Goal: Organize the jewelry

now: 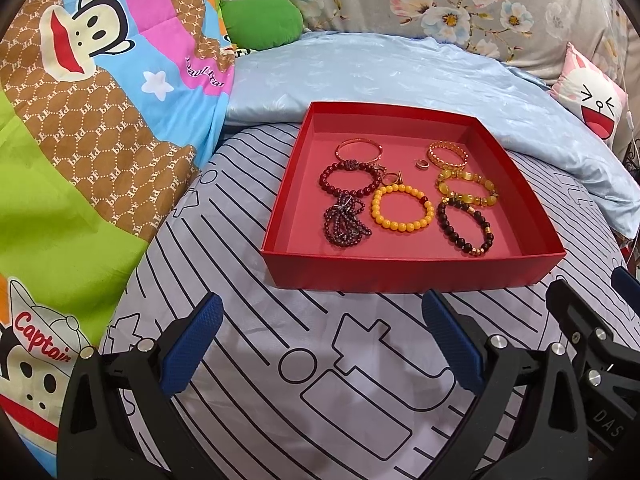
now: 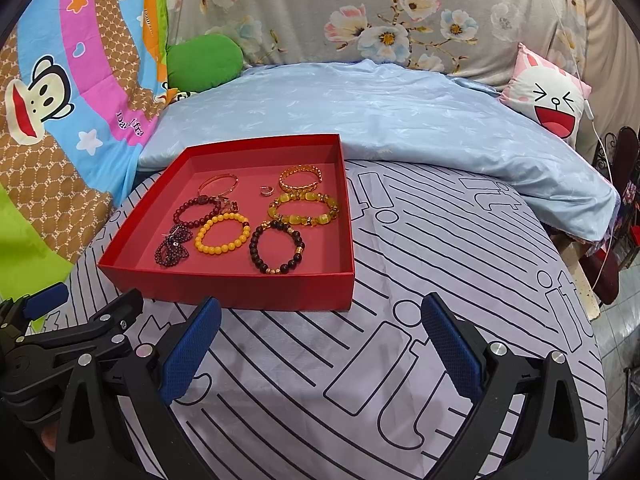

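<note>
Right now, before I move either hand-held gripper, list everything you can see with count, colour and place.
Tray: one, red, open, on the striped sheet.
Beaded bracelets: dark red left; orange-yellow middle; yellow translucent right; black with gold beads front right.
Small-bead strand: one, dark purple, bunched, front left.
Bangles: thin gold back left; wide gold back right.
Ring: one, small, back middle.
Sheet: grey, black lines.
Blanket: light blue, behind the tray.
Quilt: cartoon monkey print, left.
Cushions: green; pink-white cartoon face.
Left hand-held gripper: open, empty.
Right hand-held gripper: open, empty.
</note>
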